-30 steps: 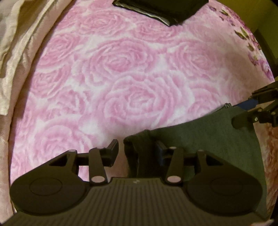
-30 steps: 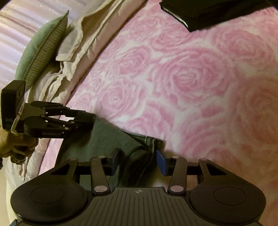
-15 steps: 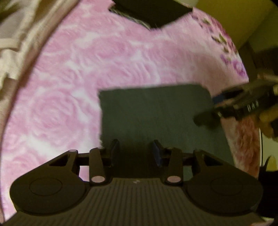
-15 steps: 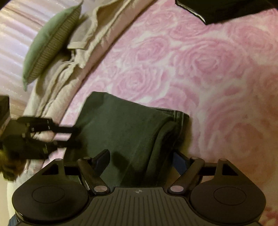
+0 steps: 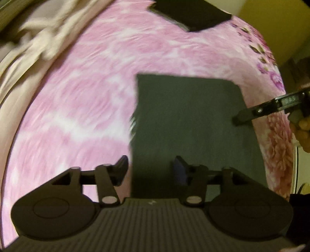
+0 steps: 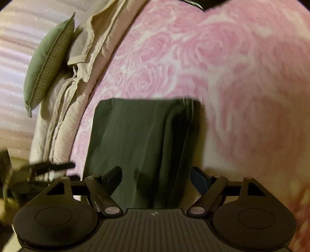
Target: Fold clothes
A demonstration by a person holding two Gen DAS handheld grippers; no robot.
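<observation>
The dark green garment (image 5: 193,124) lies folded into a rectangle on the pink rose blanket (image 5: 87,108), its far edge straight and its corners square. In the right wrist view a rolled fold with a striped hem runs down the garment's (image 6: 131,147) right side.

The left gripper (image 5: 150,171) has just been opening. It is released, straddling the garment's left edge with neither pad pressing the cloth. The right gripper (image 6: 156,179) is spread wide over the garment's near edge, gripping nothing.

Bare blanket lies open beyond the garment's far and left edges. A black folded item (image 5: 191,13) sits well beyond the far edge. Beige bedding (image 6: 77,77) and a green pillow (image 6: 46,64) lie well left of the garment.
</observation>
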